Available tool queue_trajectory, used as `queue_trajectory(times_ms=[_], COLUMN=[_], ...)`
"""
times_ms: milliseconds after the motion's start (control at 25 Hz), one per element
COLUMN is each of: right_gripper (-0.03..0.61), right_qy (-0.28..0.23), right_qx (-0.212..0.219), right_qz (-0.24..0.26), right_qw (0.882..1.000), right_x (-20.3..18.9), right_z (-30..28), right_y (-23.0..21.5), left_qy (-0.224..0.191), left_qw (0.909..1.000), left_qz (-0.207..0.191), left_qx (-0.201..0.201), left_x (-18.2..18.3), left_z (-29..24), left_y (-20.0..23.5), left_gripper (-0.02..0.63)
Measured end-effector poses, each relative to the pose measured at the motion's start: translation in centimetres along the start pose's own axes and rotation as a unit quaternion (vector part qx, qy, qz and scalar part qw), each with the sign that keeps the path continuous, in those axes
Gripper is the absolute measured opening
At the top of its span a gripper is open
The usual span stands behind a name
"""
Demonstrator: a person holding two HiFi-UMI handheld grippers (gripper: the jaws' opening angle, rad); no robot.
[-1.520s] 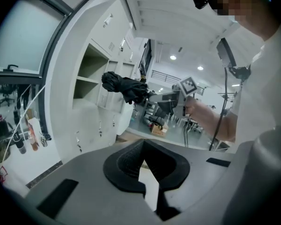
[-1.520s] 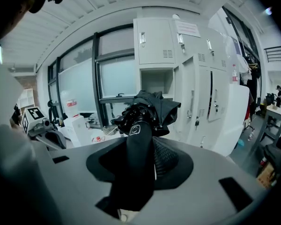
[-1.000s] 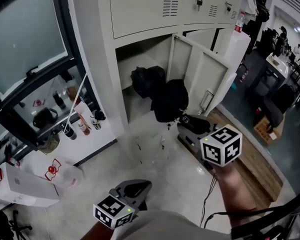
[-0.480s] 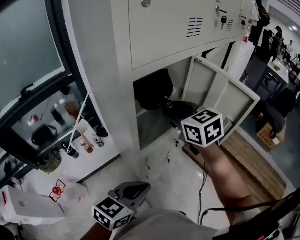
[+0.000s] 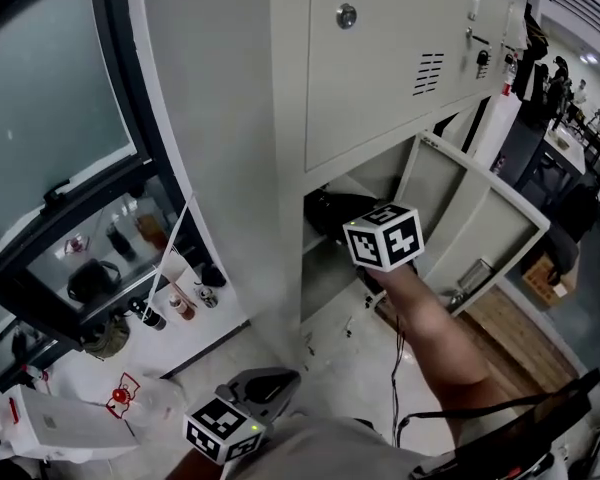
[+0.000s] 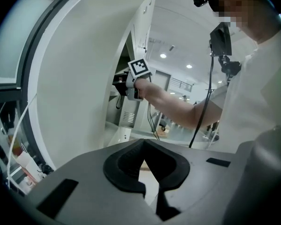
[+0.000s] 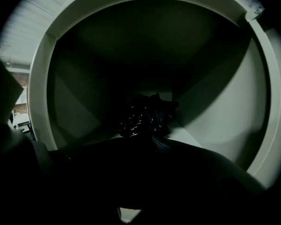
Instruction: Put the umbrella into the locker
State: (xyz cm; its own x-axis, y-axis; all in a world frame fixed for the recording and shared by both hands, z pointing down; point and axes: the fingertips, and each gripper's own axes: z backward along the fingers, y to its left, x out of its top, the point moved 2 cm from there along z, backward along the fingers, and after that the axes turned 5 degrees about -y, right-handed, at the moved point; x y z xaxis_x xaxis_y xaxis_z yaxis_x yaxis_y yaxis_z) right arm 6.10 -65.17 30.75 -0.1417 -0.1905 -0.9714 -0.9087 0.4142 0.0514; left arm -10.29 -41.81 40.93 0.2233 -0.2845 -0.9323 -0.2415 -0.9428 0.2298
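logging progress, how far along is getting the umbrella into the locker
Done: the locker door is open and the right gripper is inside the lower compartment. In hand: the black umbrella, clamped in its jaws. Left: release it and withdraw. The left gripper hangs shut, empty.

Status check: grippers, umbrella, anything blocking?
Left gripper shut, empty, held low. Right gripper shut on umbrella, inside locker mouth. Door open; nothing seen blocking.

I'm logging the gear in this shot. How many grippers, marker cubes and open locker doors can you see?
Grippers: 2, left gripper and right gripper
Marker cubes: 2
Open locker doors: 1
Total: 5
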Motion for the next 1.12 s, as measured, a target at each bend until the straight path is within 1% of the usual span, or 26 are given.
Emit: queue_trajectory(times_ms=[200, 400, 600, 680, 880, 1120], right_gripper=[0.156, 0.155, 0.156, 0.155, 0.156, 0.156], right_qy=[0.008, 0.028, 0.037, 0.032, 0.000, -0.032], right_qx=[0.003, -0.003, -0.001, 0.001, -0.005, 0.002], right_qz=[-0.004, -0.010, -0.012, -0.021, -0.026, -0.019], right_qw=[1.000, 1.000, 0.999, 0.999, 1.000, 0.999], right_x=[-0.2, -1.2, -1.3, -1.2, -0.3, 0.6], right_z=[-2.3, -3.2, -3.4, -3.4, -1.9, 2.7], right_y=[-0.4, -0.7, -0.8, -0.9, -1.3, -0.3], left_qy=[0.000, 0.004, -0.001, -0.002, -0.005, -0.012], left_qw=[1.0000, 0.9998, 0.9996, 0.9994, 0.9989, 0.9982], left_qz=[0.006, 0.012, 0.018, 0.019, 0.025, 0.029], left_qx=[0.004, 0.014, 0.021, 0.028, 0.039, 0.050], left_x=[-0.1, -0.9, -0.9, -1.2, -1.6, -2.1], left_z=[0.3, 0.8, 1.1, 1.2, 1.5, 1.0], left_y=[0.8, 1.3, 0.6, 0.2, -1.6, -5.3], left_gripper=[0.011, 0.011, 0.011, 0.011, 0.011, 0.011])
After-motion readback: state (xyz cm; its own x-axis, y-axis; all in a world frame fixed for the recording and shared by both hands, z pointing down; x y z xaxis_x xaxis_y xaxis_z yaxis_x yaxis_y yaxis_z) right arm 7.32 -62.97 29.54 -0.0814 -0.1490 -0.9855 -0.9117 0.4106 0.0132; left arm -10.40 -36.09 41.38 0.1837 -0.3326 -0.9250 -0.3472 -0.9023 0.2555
